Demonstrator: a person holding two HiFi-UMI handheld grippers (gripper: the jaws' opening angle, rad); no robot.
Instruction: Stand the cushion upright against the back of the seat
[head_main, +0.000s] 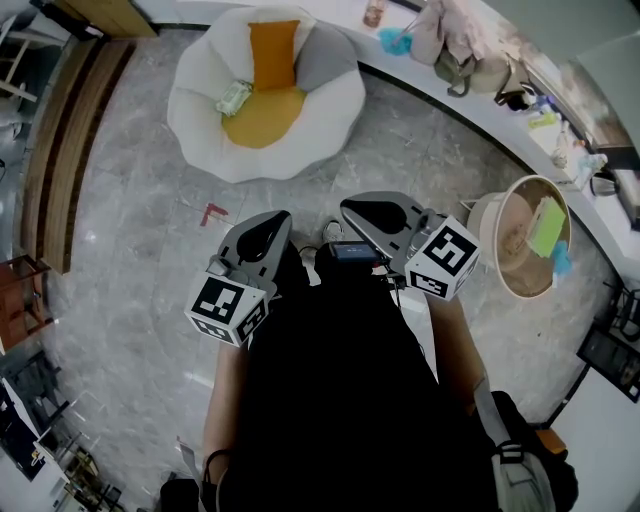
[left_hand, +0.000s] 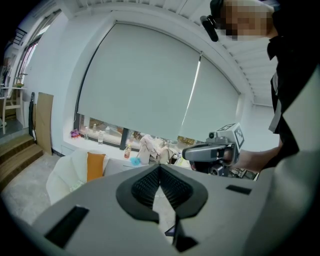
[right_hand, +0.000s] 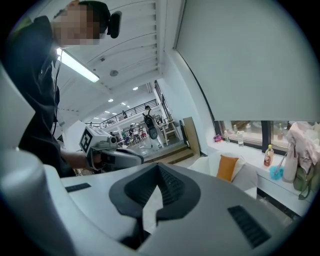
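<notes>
An orange cushion (head_main: 273, 55) stands upright against the back of a white petal-shaped chair (head_main: 195, 95), above a round orange seat pad (head_main: 262, 118). A grey cushion (head_main: 326, 55) leans beside it, and a green packet (head_main: 233, 97) lies on the seat. My left gripper (head_main: 270, 225) and right gripper (head_main: 360, 211) are held close to my body, well short of the chair, both shut and empty. The cushion (left_hand: 95, 166) shows far off past the left gripper (left_hand: 160, 167). In the right gripper view the cushion (right_hand: 227, 167) is also distant beyond the right gripper (right_hand: 159, 166).
A round white side table (head_main: 490, 215) with a green item stands at the right. A curved window ledge (head_main: 400, 75) carries bottles and bags. Wooden steps (head_main: 70, 130) run along the left. A red mark (head_main: 213, 212) is on the grey floor.
</notes>
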